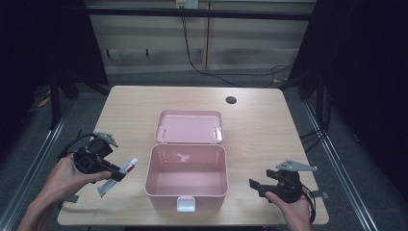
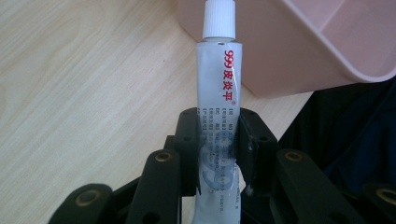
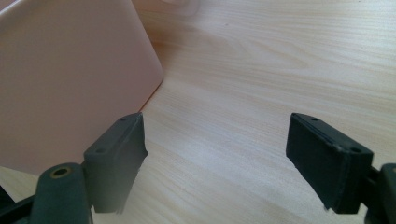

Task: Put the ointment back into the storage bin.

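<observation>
My left tongs (image 2: 217, 144) clamp the tube (image 2: 218, 112) beside the box (image 1: 186, 177) — right tongs (image 3: 215, 163) gape wide over the bench (image 1: 260, 120).

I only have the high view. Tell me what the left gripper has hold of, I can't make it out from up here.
Observer: The left gripper is shut on a white tube with a white screw cap, clamped around its lower half.
Operator: Give me the markings.
Observer: Red print down its side starts with 999.
Operator: Now report the right gripper.
Observer: The right gripper is open with nothing between its jaws, low over the table beside the pink box.
</observation>
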